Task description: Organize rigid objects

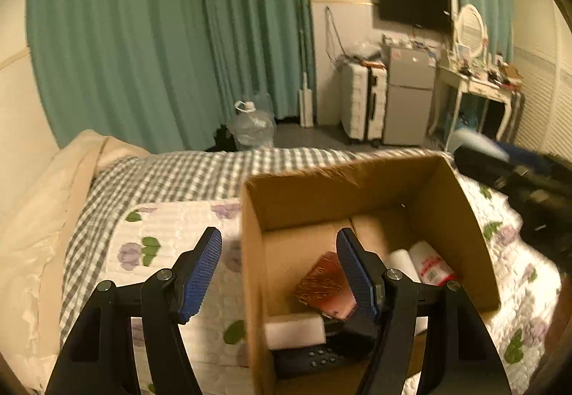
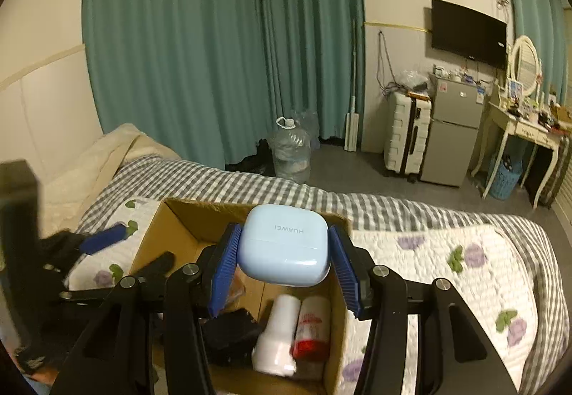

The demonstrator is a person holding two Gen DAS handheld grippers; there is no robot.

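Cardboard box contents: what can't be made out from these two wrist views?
- Left wrist: the reddish packet is blurred, print unreadable; the right finger covers its edge.
- Left wrist: the dark buttoned device is partly under a white block.
- Right wrist: the earbud case hides the cardboard box floor behind it; the dark items are unidentifiable.

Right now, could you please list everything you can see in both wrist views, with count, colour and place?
cardboard box: one, brown, open on the bed
earbud case: one, pale blue, held over the box
bottles: two, white, one with red cap, lying in the box
remote: one, black, in the box
patterned card: one, reddish, in the box
quilt: one, white with purple flowers, under the box
curtains: teal, on the far wall
water jug: one, clear, on the floor
suitcase: one, white, beside the fridge
fridge: one, grey
television: one, black, wall-mounted
left tongs: open, empty
right tongs: shut on the earbud case
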